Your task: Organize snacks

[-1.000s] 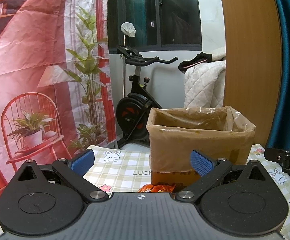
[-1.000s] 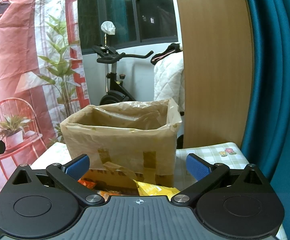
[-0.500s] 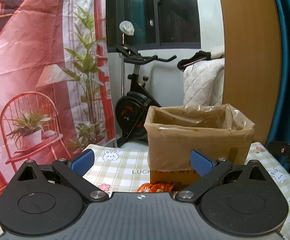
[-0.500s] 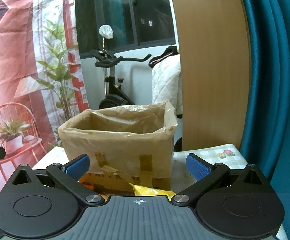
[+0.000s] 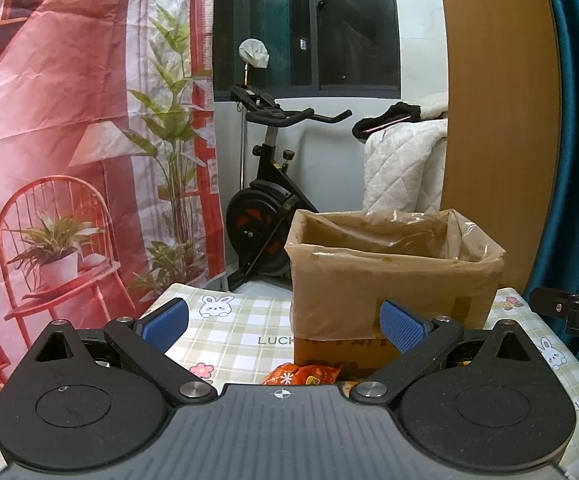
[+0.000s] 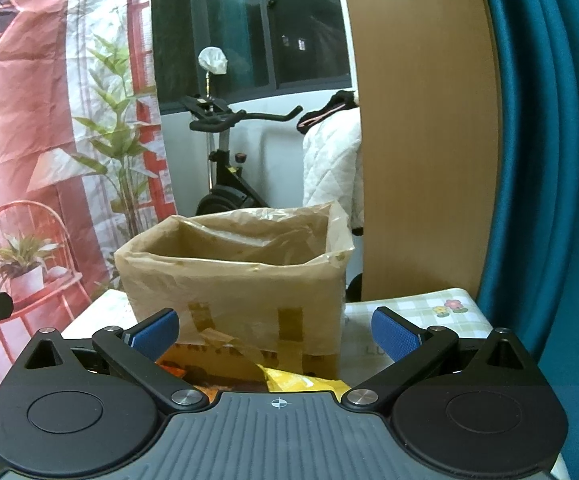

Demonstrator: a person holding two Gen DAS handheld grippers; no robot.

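Both my hand-held grippers gape wide, holding nothing.
The lined box point(image 5: 393, 280) stands at twelve o'clock of my left hand-held gripper point(image 5: 283, 322); an orange snack packet point(image 5: 303, 374) lies just below on the checked table point(image 5: 229, 332); exercise bike point(image 5: 265, 200) behind.

Plastic-lined cardboard box point(image 5: 393, 280) upright, orange snack packet point(image 5: 303, 373) before it

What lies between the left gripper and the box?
In the left wrist view, an orange snack bag lies on the tablecloth between the open left gripper and the box.
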